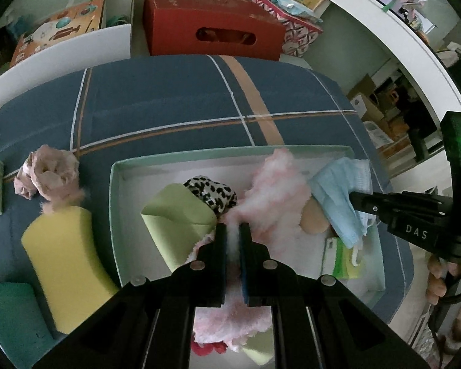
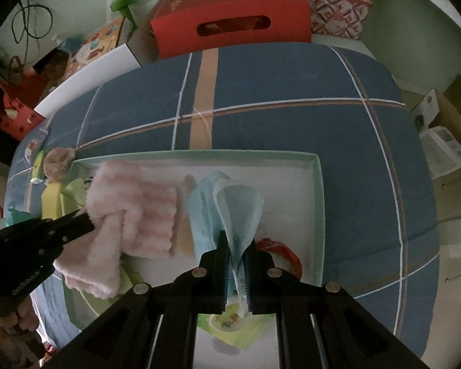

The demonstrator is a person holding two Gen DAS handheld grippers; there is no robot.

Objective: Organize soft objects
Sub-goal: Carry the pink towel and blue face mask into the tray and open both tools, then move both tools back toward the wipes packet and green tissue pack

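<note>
Over the box (image 2: 319,190), the left gripper (image 1: 233,230) pinches the pink cloth (image 1: 276,190) and the right gripper (image 2: 235,246) the blue mask (image 2: 230,209); either could snag neighbours when released.
</note>
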